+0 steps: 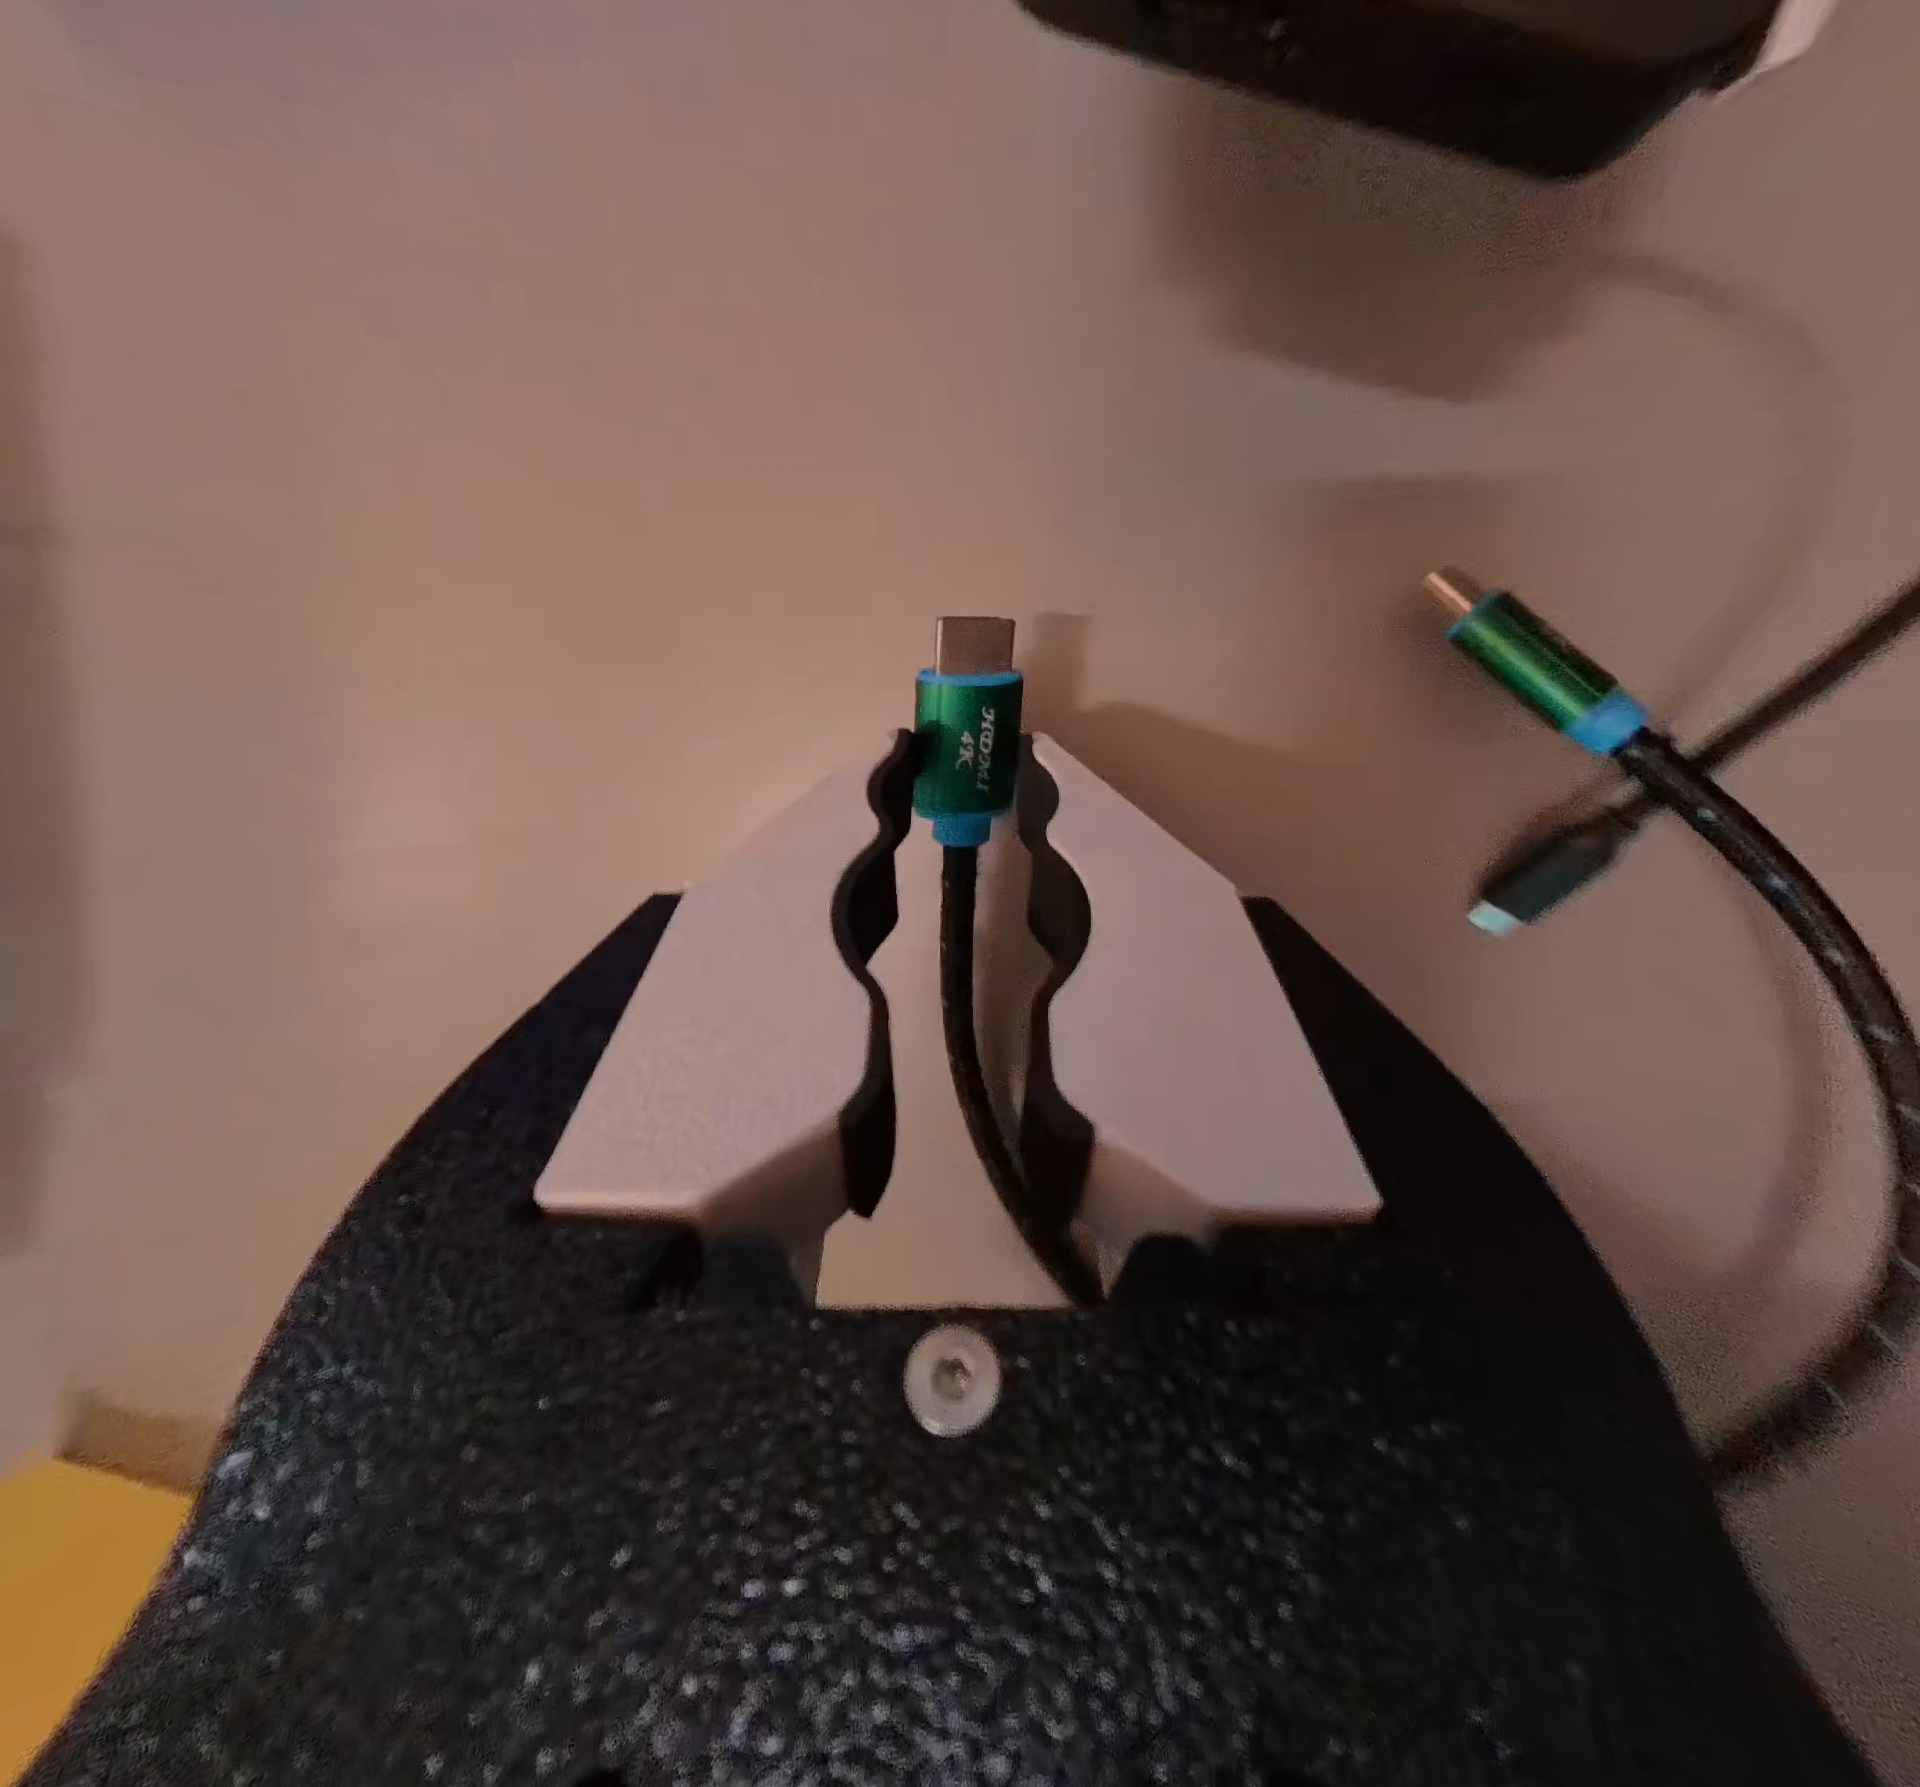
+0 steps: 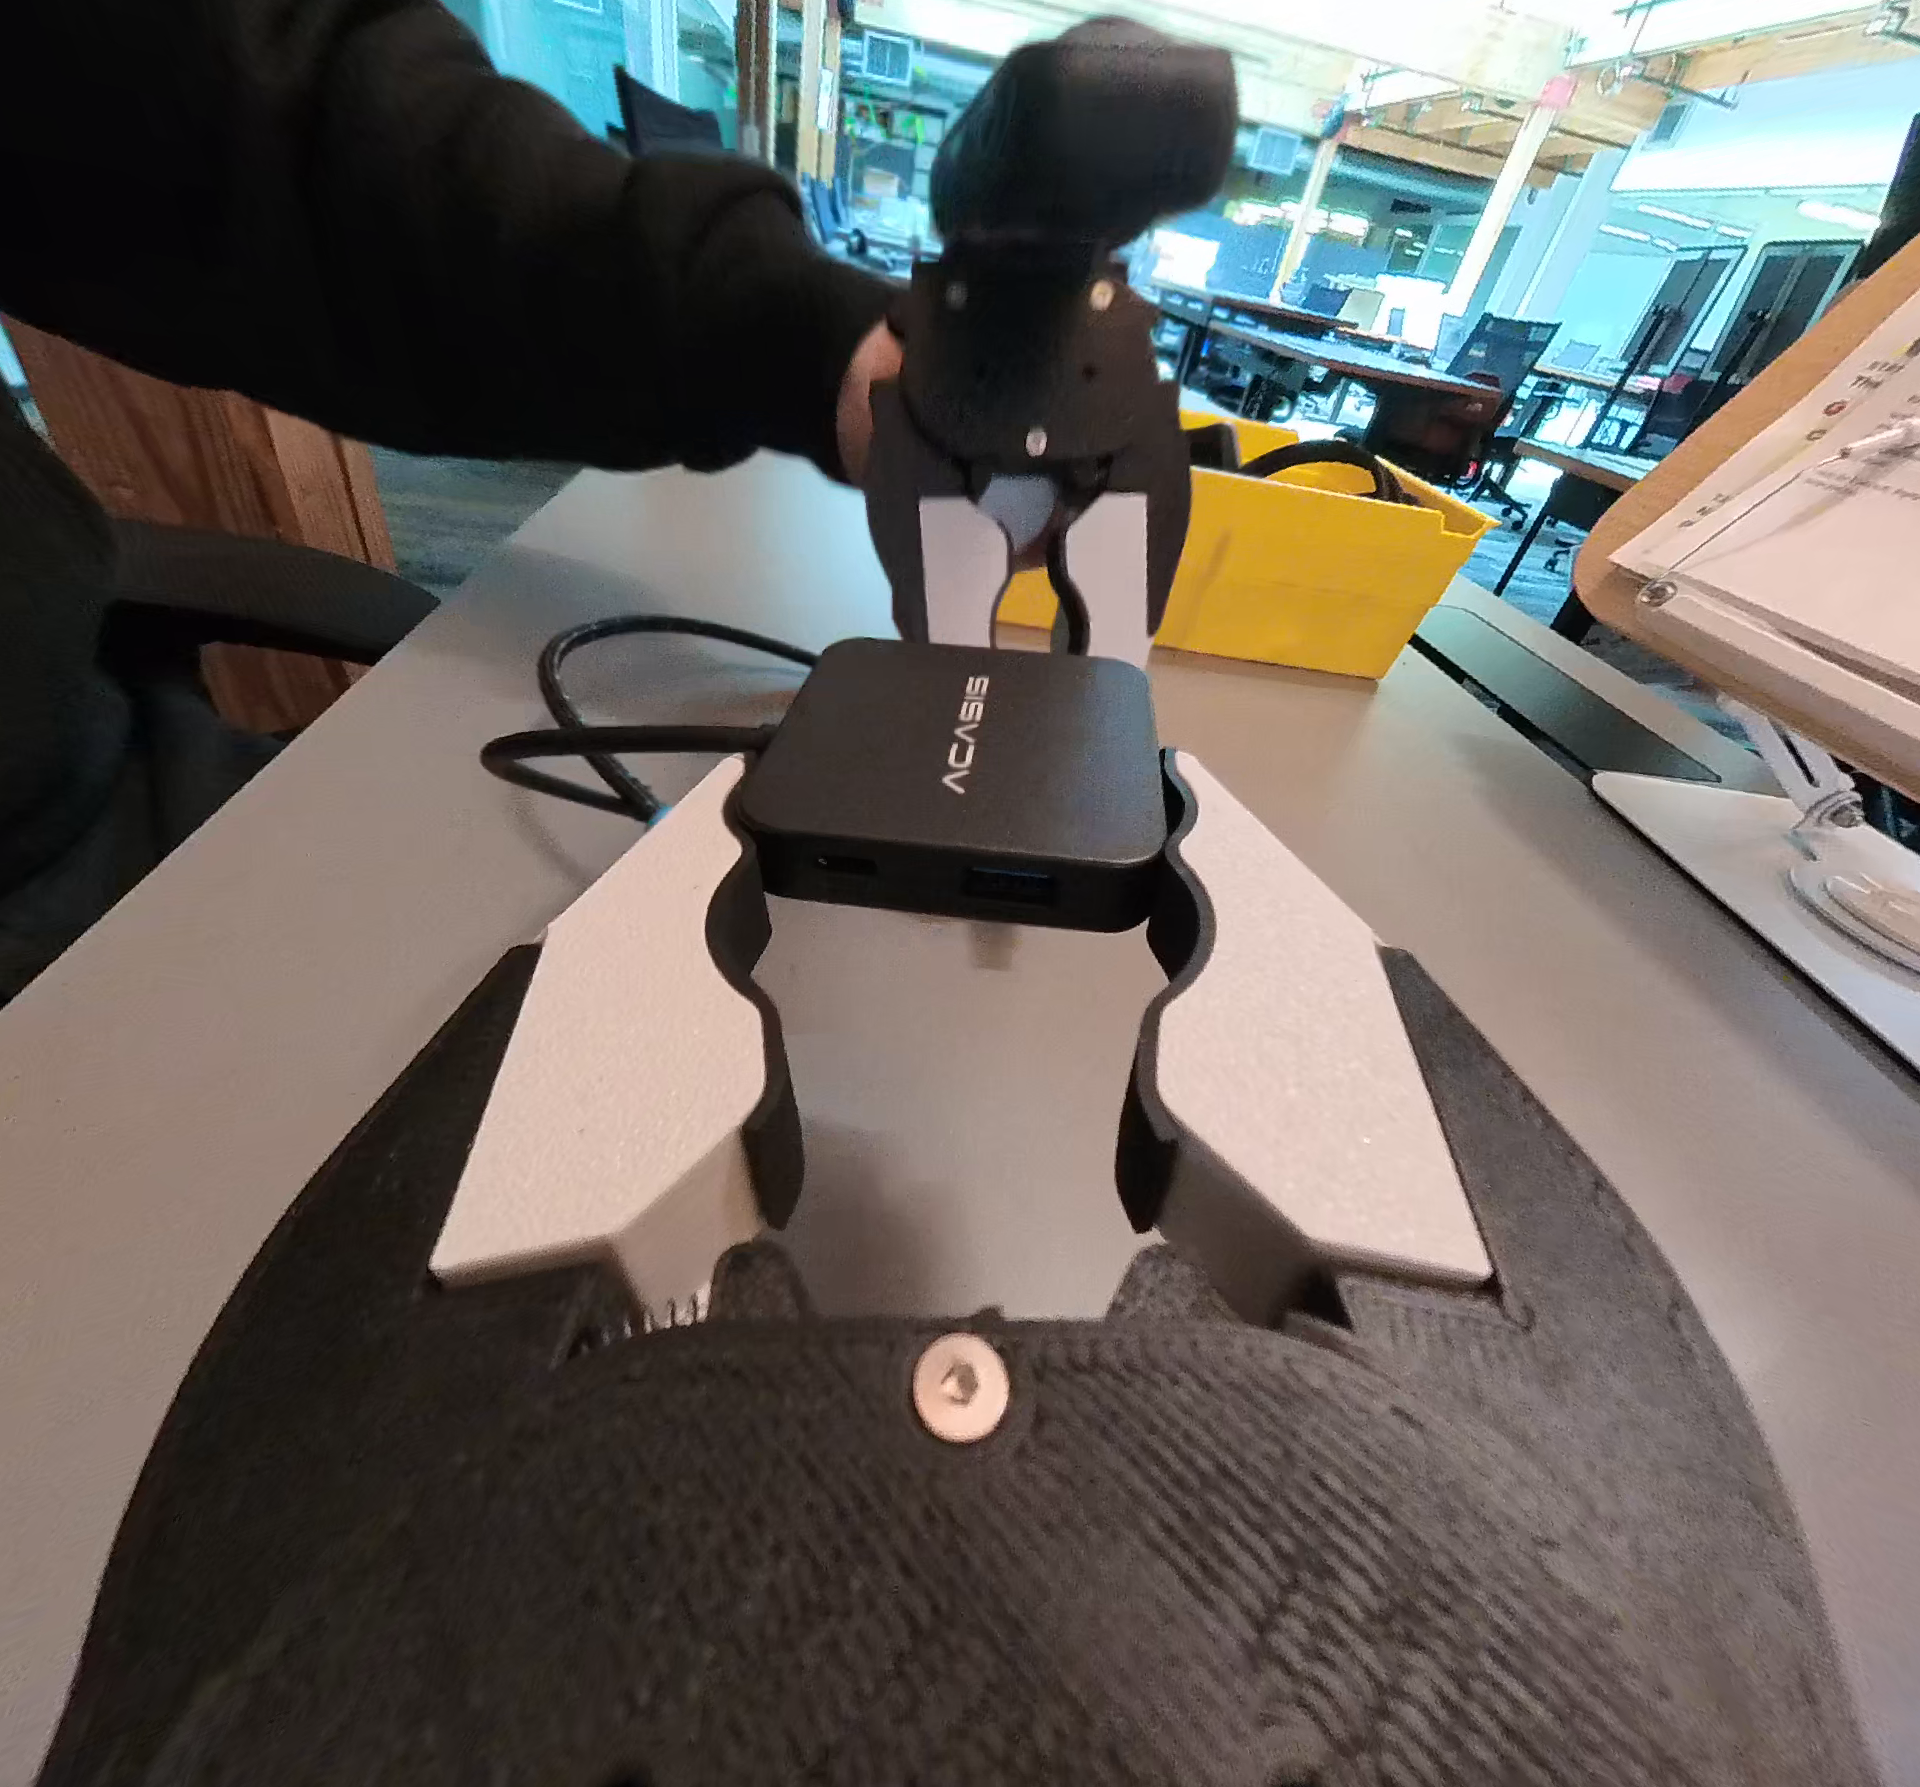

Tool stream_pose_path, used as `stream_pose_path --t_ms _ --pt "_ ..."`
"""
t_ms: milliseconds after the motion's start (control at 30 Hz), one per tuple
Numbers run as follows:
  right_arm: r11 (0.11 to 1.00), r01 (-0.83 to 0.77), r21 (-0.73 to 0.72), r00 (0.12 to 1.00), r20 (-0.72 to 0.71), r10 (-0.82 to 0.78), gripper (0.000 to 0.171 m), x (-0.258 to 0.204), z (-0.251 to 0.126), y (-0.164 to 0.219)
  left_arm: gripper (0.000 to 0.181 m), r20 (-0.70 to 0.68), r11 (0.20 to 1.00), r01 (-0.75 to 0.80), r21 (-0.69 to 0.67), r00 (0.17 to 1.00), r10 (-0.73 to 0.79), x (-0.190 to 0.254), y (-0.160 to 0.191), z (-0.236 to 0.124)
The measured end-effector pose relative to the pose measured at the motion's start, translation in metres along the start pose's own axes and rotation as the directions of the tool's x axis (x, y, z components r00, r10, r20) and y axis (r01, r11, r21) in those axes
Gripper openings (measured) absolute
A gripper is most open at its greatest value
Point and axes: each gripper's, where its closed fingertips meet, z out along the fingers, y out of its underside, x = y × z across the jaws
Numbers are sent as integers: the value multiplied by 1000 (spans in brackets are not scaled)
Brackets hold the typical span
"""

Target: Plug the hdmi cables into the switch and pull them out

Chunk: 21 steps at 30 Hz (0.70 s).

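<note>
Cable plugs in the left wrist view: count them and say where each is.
3: one plug between the left gripper's fingers; two loose on the table, a green one, a dark one. More may be hidden.

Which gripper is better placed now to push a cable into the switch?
The left. The left gripper is shut on the green HDMI plug, metal tip forward and free. The right gripper clamps the black switch by its sides, so it likely only steadies it.

The left view looks steeply down along its tongs, close over the table. The right view looks level across the table, facing the left tongs. Both show the switch.
</note>
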Motion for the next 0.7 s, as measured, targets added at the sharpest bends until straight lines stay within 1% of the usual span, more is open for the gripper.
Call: stream_pose_path --t_ms 33,133,200,267,367,467,500,567,633,700 --pt "1000 -2 -3 1000 3 2 74 0 1 1 17 29 1000 6 22 1000 -7 -1 3 8" --pt "1000 -1 -11 1000 6 1 74 -1 1 2 18 78 998 -15 65 997 10 1 9 23" --pt "1000 -2 -13 1000 4 2 74 -1 1 3 19 125 994 -35 101 992 22 -2 8 24" --pt "1000 -3 -21 1000 6 3 74 -1 1 4 29 177 994 -56 91 983 39 -6 10 21" --pt "1000 -3 -27 1000 7 3 74 -1 2 5 34 213 993 -93 66 974 77 -7 16 17" --pt "1000 -6 -24 1000 4 6 74 0 2 5 33 218 991 -117 65 971 101 -5 21 14" --pt "1000 -7 -25 1000 5 7 74 -1 2 5 29 219 990 -125 71 970 107 -4 21 14" --pt "1000 -7 -25 1000 8 7 74 -1 3 5 15 239 986 -144 79 963 122 -3 19 18" --pt "1000 -5 -27 1000 11 6 74 -2 3 5 13 284 981 -171 88 949 140 -6 15 20" --pt "1000 -5 -23 1000 9 6 74 -2 3 5 13 290 982 -151 110 950 114 -7 13 22"
